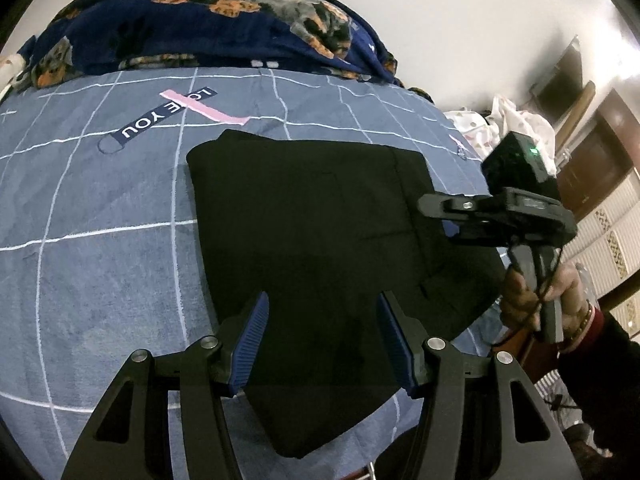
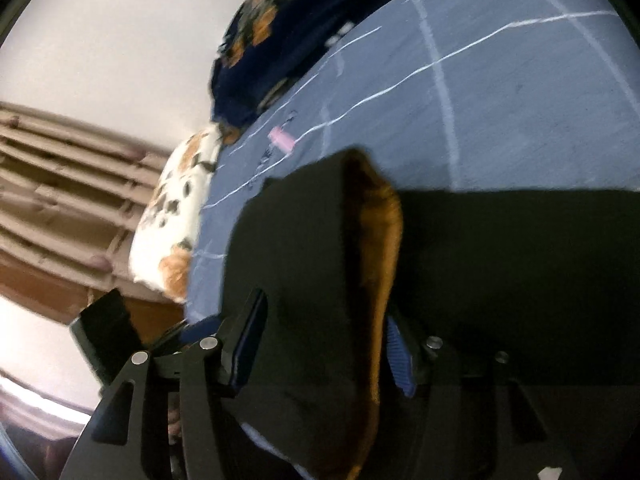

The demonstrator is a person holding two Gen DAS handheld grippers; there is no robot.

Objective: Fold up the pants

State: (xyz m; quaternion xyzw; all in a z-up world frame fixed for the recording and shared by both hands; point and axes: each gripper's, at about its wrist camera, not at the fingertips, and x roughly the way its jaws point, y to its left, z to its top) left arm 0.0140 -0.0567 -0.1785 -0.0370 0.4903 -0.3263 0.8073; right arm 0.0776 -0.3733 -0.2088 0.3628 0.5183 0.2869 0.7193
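Black pants (image 1: 320,232) lie folded into a rough rectangle on the blue checked bedsheet (image 1: 100,200). My left gripper (image 1: 322,340) is open, its blue pads above the near part of the pants, holding nothing. My right gripper (image 1: 444,216) shows at the right over the pants' right edge, held by a hand. In the right wrist view the right gripper (image 2: 324,344) is open, with a raised fold of the pants (image 2: 304,240) showing a brown lining between its fingers. That view is blurred.
A navy dog-print blanket (image 1: 208,20) is heaped along the bed's far side. A white patterned pillow (image 2: 176,216) lies at the bed's end. Wooden furniture (image 1: 592,160) and a white cloth (image 1: 516,120) stand to the right.
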